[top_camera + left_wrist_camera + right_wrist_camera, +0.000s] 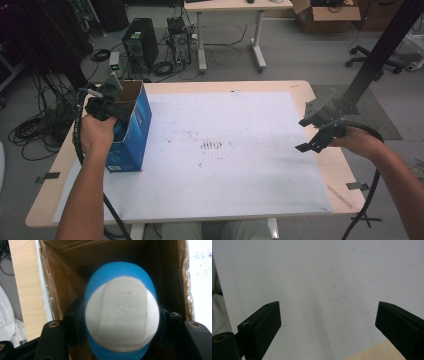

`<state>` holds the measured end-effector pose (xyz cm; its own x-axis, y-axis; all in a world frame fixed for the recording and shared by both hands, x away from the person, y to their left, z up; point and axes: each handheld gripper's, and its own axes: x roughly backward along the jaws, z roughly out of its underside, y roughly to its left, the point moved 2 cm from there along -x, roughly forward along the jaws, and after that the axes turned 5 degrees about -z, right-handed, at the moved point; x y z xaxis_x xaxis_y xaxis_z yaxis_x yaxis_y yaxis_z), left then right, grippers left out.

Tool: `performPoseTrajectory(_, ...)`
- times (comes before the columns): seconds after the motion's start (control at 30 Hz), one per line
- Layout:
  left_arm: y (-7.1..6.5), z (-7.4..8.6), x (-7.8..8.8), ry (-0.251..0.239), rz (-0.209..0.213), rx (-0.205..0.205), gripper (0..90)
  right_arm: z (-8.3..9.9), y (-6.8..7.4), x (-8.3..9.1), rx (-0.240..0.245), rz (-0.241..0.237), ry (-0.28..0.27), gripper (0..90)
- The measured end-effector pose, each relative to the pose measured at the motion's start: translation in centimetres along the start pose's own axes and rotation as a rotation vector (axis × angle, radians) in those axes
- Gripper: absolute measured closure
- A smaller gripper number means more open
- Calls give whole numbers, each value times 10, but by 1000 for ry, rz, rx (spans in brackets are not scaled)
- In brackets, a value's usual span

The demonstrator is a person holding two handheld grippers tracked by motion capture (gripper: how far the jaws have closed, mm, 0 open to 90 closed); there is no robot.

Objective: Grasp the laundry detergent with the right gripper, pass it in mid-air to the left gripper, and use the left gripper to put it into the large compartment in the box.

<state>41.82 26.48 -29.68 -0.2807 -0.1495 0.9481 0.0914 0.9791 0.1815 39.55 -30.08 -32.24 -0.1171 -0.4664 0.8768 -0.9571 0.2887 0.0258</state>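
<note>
Blue-and-white egg-shaped object (121, 317), smooth and rounded, pinched by left gripper (120, 327) inside open-topped blue cardboard box (131, 127), raw brown card within. Box standing at left edge of pale wooden table (320, 100), on scuffed white sheet (225, 150). Right gripper (311, 134) hovering over right edge, jaws spread, nothing between. Grey floor beyond, tangled cables, computer towers (140, 44).
</note>
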Motion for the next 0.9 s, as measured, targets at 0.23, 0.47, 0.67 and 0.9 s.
performPoseTrajectory(0.23, 3, 0, 1, -1, 34, -2, 369, 0, 0, -3, 2, -6, 1, 60)
performPoseTrajectory(0.47, 7, -1, 13, -31, 37, 3, 322, -2, 2, -3, 7, -9, 3, 61)
performPoseTrajectory(0.67, 8, -2, 23, -47, 49, 0, 284, -1, 4, -1, 6, -5, -2, 61)
performPoseTrajectory(0.9, 8, -3, 50, -90, 48, -25, 266, -2, 6, 3, 12, 2, -7, 61)
